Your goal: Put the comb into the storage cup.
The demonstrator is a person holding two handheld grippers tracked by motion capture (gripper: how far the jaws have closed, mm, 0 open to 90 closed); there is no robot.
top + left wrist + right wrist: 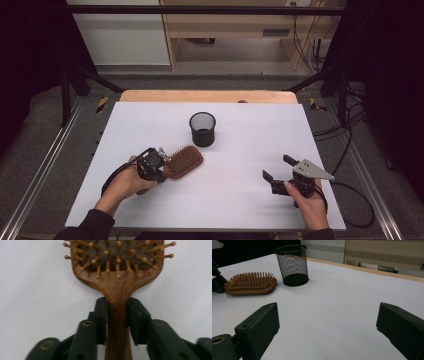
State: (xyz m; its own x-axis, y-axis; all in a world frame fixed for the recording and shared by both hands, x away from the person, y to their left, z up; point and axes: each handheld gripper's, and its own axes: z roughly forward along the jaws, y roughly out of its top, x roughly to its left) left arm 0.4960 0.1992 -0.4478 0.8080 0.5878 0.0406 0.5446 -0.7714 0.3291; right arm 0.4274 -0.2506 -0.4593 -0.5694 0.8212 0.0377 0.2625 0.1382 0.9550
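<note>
hairbrush [184, 161] lies bristles up on the left part of the table [250, 210], near the person's edge. table is white and wide. mesh cup [202, 129] stands upright just beyond the brush, apart from it. left gripper [117, 312] is clamped on the brush's handle, a jaw at each side. right gripper [278, 168] sits well to the right, jaws spread wide with nothing between them.

Wooden paddle hairbrush [184, 161] lies flat, bristles up, handle clamped between fingers [101, 312].
</note>
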